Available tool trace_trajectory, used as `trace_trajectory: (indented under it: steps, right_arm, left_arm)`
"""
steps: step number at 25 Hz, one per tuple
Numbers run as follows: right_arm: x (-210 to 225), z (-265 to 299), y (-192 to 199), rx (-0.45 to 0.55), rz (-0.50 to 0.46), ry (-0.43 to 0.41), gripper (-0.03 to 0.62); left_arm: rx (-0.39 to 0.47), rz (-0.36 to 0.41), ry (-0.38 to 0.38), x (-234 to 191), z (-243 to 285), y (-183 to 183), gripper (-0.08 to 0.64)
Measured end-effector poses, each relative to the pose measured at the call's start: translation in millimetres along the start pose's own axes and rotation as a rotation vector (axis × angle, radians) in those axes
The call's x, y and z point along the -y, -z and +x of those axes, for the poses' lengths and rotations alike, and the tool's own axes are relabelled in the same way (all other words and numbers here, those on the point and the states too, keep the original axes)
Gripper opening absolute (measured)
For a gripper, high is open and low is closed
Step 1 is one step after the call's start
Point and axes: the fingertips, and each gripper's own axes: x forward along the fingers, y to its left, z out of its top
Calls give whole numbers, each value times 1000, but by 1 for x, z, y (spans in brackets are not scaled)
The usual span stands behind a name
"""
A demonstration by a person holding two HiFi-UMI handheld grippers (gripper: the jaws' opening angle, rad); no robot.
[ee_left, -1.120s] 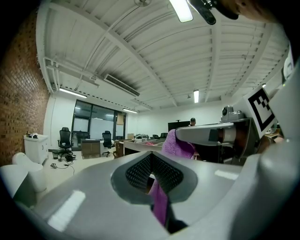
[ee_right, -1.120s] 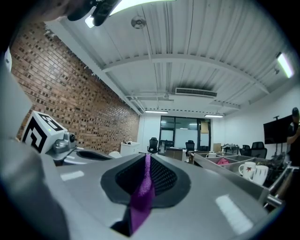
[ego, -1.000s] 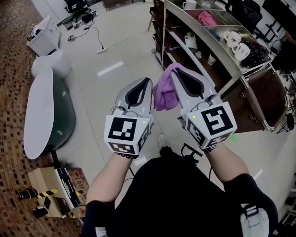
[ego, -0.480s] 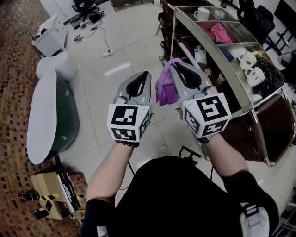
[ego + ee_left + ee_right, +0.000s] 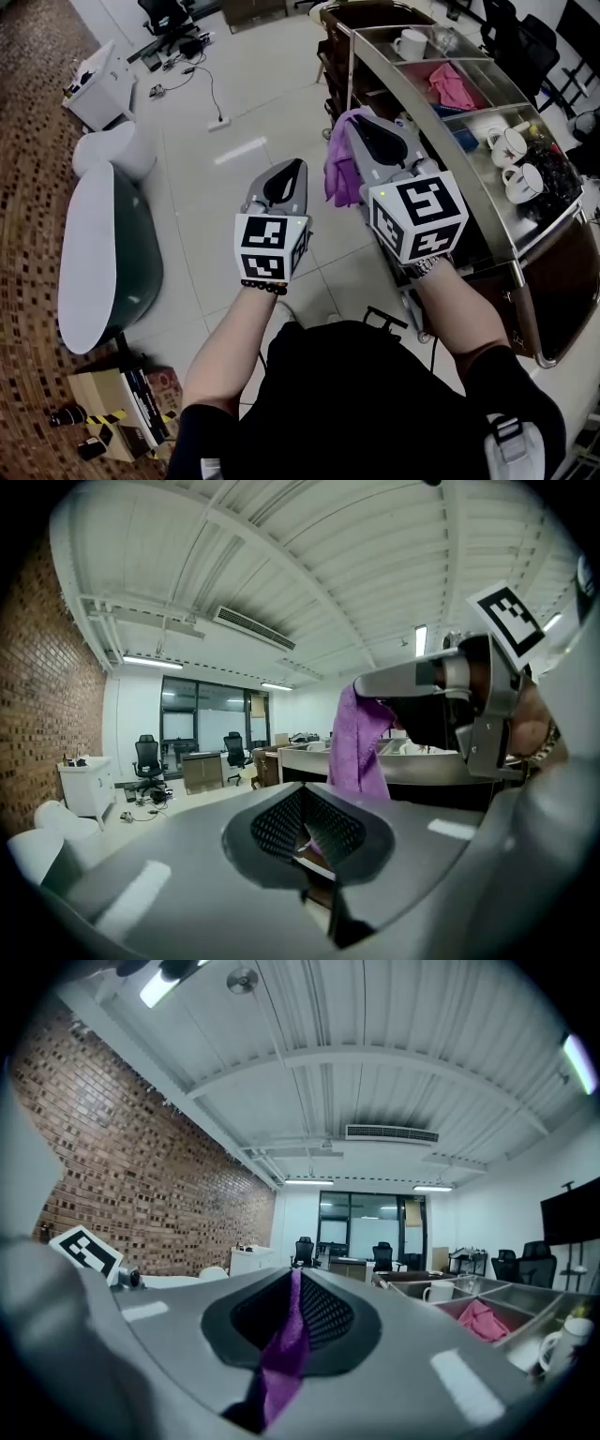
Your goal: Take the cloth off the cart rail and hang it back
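A purple cloth [image 5: 339, 171] hangs from my right gripper [image 5: 360, 126], which is shut on its upper edge. The cloth runs down between the jaws in the right gripper view [image 5: 286, 1354], pinched at the right gripper's tips [image 5: 293, 1274]. The gripper holds it in the air just left of the cart's steel rail [image 5: 424, 141]; the cloth is off the rail. My left gripper [image 5: 287, 171] is shut and holds nothing, lower and to the left. From the left gripper [image 5: 305, 794], the cloth [image 5: 361, 747] dangles ahead under the right gripper [image 5: 441, 682].
The steel cart [image 5: 525, 246] stands at the right, its top bins holding a pink cloth [image 5: 450, 84] and white mugs [image 5: 511, 145]. A long oval table [image 5: 103, 244] lies at the left, a cardboard box [image 5: 112, 403] near it, cables on the tiled floor.
Both grippers and the view have shifted toward the cart. The right gripper has carried the purple cloth up beside the rail; the left gripper has dropped slightly lower.
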Motion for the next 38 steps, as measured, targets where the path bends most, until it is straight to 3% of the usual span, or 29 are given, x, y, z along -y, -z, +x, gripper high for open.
trace_trajectory:
  steps: [8,26,38]
  right_arm:
    - [14,54,-5,1,-14,38,29]
    - [-27,222,-11,-20,-30,220,30]
    - [-14,290,-6,-6,-33,259,29]
  left_arm:
    - [-22,-13,40,-46,47,17,-2]
    - [4,-11,219,-230,83,-11,-2]
    - [18,-3,297,-281,134,-19,-2]
